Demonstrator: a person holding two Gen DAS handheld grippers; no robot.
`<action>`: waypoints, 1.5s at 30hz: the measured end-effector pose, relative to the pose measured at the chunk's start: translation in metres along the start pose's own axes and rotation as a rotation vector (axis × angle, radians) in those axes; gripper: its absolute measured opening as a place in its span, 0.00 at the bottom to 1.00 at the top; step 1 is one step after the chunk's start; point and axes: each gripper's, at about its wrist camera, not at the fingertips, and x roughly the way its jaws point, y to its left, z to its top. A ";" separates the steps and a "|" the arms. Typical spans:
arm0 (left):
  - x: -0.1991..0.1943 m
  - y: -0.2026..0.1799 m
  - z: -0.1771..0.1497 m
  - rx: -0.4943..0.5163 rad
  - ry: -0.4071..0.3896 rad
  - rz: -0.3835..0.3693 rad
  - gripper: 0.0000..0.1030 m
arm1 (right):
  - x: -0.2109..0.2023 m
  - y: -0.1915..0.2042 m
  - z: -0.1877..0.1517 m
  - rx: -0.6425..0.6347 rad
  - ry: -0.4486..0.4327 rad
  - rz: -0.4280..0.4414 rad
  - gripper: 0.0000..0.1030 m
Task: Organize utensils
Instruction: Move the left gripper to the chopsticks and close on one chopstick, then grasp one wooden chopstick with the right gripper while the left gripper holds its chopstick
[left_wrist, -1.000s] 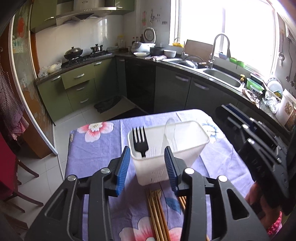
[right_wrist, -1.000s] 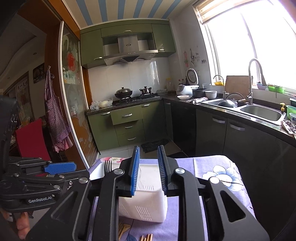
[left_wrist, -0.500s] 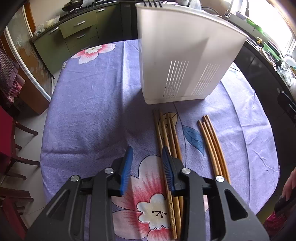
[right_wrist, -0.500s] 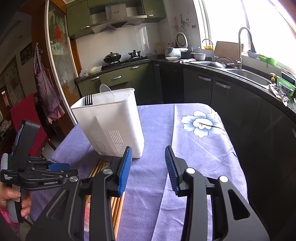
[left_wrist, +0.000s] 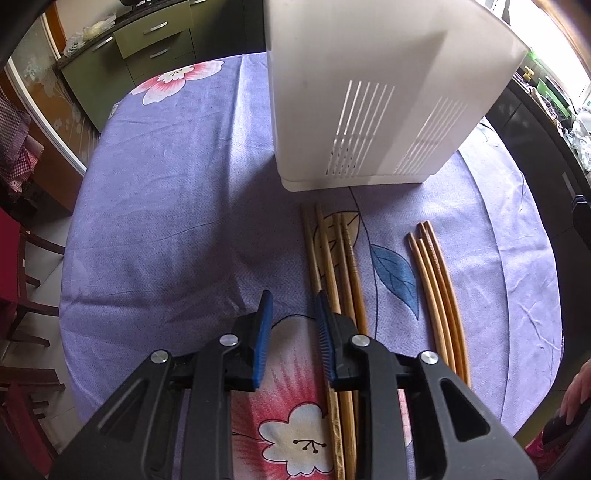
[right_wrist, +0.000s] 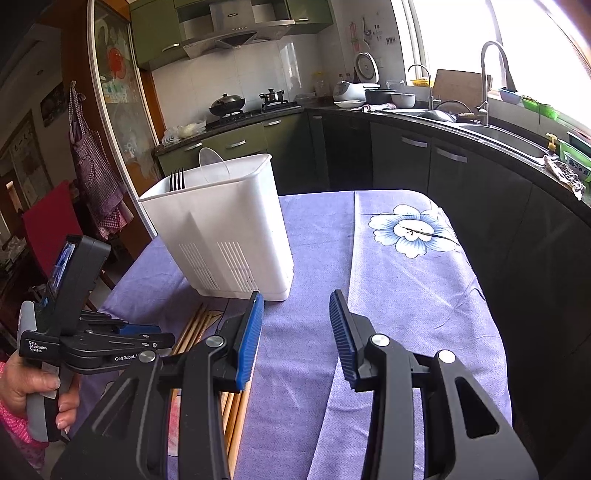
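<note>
A white slotted utensil holder (left_wrist: 373, 92) stands on the purple flowered tablecloth (left_wrist: 166, 221); in the right wrist view the holder (right_wrist: 225, 236) has a black fork (right_wrist: 177, 180) and a clear spoon (right_wrist: 212, 166) in it. Two bundles of wooden chopsticks lie in front of it: a left bundle (left_wrist: 332, 258) and a right bundle (left_wrist: 437, 288). My left gripper (left_wrist: 291, 314) is open and empty, low over the cloth just left of the left bundle. My right gripper (right_wrist: 297, 317) is open and empty, above the cloth right of the holder.
The table's edge curves round close on the left and front. A red chair (left_wrist: 14, 295) stands at the left. A dark kitchen counter with a sink (right_wrist: 498, 133) runs along the right. The left gripper's body (right_wrist: 74, 332) shows at the left of the right wrist view.
Both grippers have dropped from above the holder toward the table. My left gripper has moved closer to the left chopstick bundle. My right gripper has opened wider.
</note>
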 end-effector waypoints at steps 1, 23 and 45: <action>-0.001 -0.001 0.000 0.001 -0.001 -0.005 0.23 | 0.001 0.000 0.001 0.000 0.002 0.001 0.36; 0.010 -0.002 -0.006 0.048 0.047 0.021 0.08 | 0.020 0.006 -0.004 -0.039 0.086 0.031 0.46; 0.005 0.000 -0.013 0.095 0.024 0.022 0.06 | 0.095 0.036 -0.050 -0.201 0.295 -0.038 0.46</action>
